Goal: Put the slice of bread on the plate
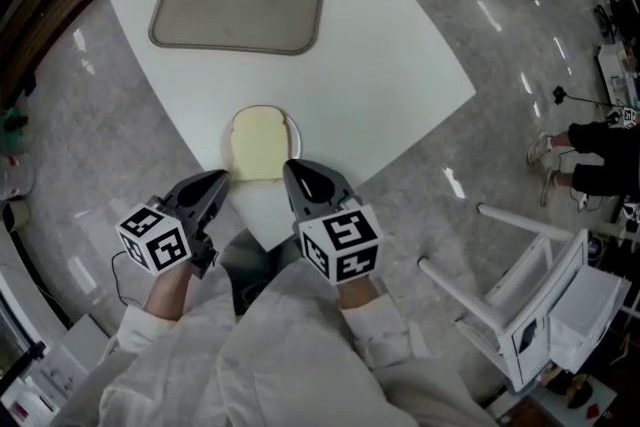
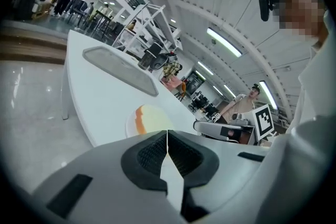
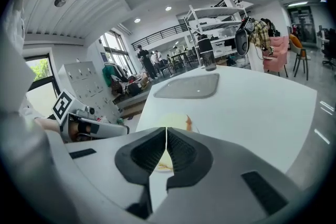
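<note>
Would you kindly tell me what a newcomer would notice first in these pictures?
The slice of bread lying on the small plate at the near corner of the white table draws the eye first. Just below it, the left gripper and right gripper flank that corner, both shut and empty. A large grey tray sits at the far end.

Head view looks steeply down on the counter [image 1: 400,65] from overhead. Both gripper views sit low at its near corner, facing across it. All three share the tray [image 1: 238,2] and bread [image 1: 258,143].
</note>
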Motion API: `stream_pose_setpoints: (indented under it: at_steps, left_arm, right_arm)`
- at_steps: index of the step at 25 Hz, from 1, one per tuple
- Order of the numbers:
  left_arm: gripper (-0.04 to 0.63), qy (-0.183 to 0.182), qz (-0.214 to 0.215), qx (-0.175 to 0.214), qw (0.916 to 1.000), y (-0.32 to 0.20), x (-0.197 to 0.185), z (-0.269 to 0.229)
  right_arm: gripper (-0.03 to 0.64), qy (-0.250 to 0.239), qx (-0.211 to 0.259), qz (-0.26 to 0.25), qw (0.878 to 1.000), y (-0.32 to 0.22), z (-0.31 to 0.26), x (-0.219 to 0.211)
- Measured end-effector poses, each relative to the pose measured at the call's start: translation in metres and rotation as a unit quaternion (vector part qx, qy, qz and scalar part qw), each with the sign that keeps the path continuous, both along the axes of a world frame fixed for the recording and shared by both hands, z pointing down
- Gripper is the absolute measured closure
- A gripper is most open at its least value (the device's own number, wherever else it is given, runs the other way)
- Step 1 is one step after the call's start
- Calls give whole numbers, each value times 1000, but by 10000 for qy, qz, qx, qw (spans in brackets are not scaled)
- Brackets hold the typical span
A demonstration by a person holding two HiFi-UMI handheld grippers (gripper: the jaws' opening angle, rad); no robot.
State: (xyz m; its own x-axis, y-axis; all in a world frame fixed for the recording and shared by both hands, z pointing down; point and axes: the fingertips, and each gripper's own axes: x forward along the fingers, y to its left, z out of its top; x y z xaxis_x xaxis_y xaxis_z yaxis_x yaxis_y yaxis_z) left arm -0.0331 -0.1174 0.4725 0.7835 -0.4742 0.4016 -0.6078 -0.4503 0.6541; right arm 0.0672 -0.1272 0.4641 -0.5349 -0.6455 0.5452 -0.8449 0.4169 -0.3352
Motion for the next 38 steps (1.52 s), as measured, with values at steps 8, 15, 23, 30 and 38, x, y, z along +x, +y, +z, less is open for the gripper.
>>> stream_pose_setpoints:
  at_steps: [8, 15, 23, 30, 38]
  left_arm:
    - [584, -335, -200, -52, 9992, -22, -14, 18]
    - [583, -472, -313, -134, 9983, -27, -17, 29]
    - [580, -667, -331, -285, 9968, -25, -18, 41]
    - [520, -740, -329, -420, 9958, -28, -14, 46]
    - [505, -792, -224, -622, 9947, -24, -14, 56]
  right_arm:
    - [600, -85, -171, 55, 9998, -9, 13, 4]
    - [598, -62, -222, 321, 9992, -15, 24, 13]
    - [540, 58, -452, 463, 9979, -22, 41, 23]
    - [538, 166, -670, 494, 9964, -23, 53, 36]
    - [537, 235, -958, 258, 9948, -20, 67, 31]
